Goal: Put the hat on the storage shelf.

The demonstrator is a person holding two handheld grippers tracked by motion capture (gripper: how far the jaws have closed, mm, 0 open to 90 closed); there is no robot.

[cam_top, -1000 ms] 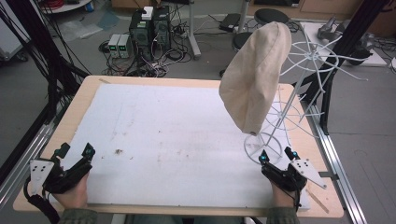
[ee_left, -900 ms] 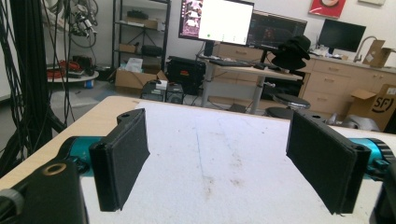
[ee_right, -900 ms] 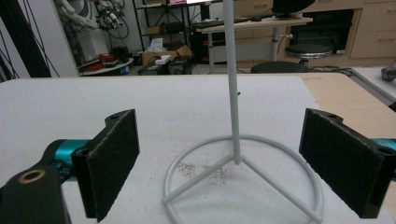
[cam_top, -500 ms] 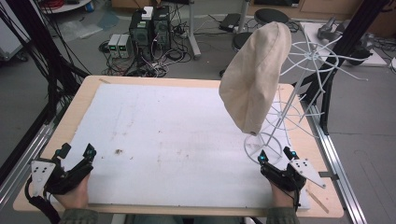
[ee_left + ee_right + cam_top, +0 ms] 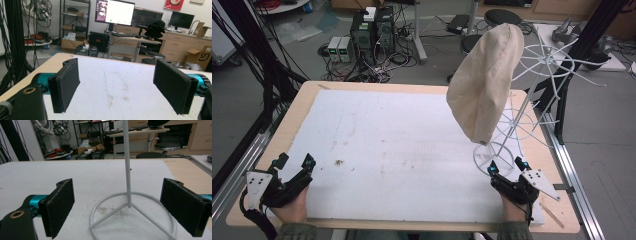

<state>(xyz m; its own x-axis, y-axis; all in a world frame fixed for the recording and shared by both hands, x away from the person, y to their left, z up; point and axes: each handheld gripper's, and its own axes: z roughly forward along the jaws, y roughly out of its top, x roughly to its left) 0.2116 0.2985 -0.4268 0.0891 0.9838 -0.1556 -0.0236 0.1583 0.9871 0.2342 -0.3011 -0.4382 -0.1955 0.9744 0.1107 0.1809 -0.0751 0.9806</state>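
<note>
Grippers wait at the near edge of a white-topped table (image 5: 402, 145), both idle. At the near left corner, the left gripper (image 5: 294, 162) rests with its jaws spread wide and nothing between them; its own view looks out past its black pads (image 5: 65, 83) across bare, lightly stained board. At the near right, the right gripper (image 5: 504, 166) is likewise wide open and empty, aimed at the ring base (image 5: 130, 212) of a white wire rack (image 5: 532, 95) that stands just beyond its tips. Up the rack's thin post (image 5: 127, 162), a cream cloth hat (image 5: 482, 85) hangs draped over the upper spokes, its lower end sagging down toward the base and clear of the table. The hat looks soft, light and limp, likely to fold and swing when pulled; a pinch on the loose lower hem seems the surest hold. The slender rack may tip, so a steadying grip on the post would help.
</note>
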